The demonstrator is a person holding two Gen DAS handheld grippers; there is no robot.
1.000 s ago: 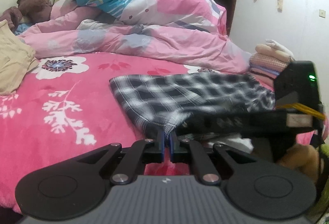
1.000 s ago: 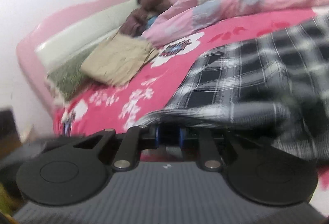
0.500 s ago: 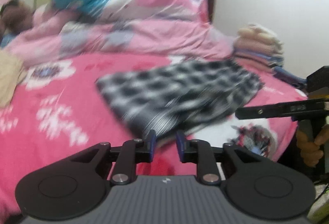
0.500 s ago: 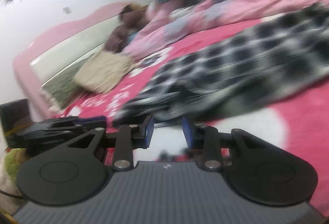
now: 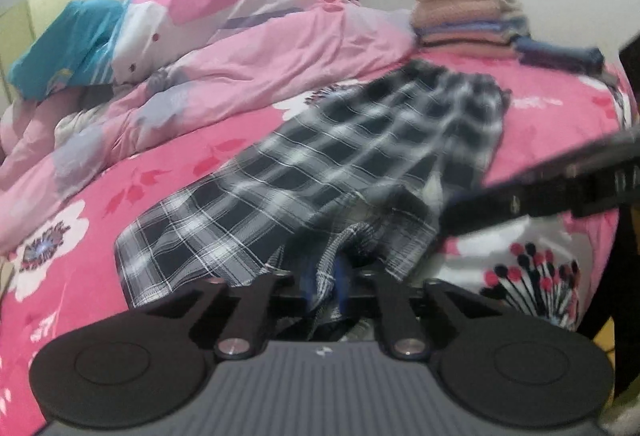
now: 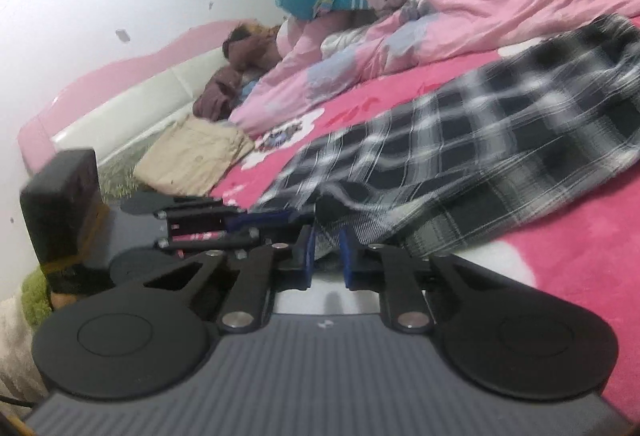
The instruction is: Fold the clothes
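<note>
Left wrist view: left gripper (image 5: 325, 278) clenched on a bunched fold of the near hem of the plaid garment (image 5: 340, 172), thin woven cloth in a black, grey and white check with a stitched edge. The garment lies on the fleecy pink floral bedspread (image 5: 72, 276), running from the near edge toward the far right, rumpled and partly doubled over at its near end. Right gripper (image 5: 560, 192) crosses the right of this view as a dark blurred bar at the garment's near right edge. Right wrist view: right gripper (image 6: 326, 258) has just been closing; the garment's (image 6: 500, 140) hem sits between its blue pads (image 6: 306, 256), but a narrow gap still shows, so whether they press the cloth cannot be told. Far left, a crumpled pink quilt (image 5: 248, 48) is heaped with a teal pillow (image 5: 68, 44). Far right, a stack of folded clothes (image 5: 468, 16), soft knits in cream, peach and blue. A flat beige cloth (image 6: 192, 160) lies by the padded white headboard (image 6: 132, 116).
</note>
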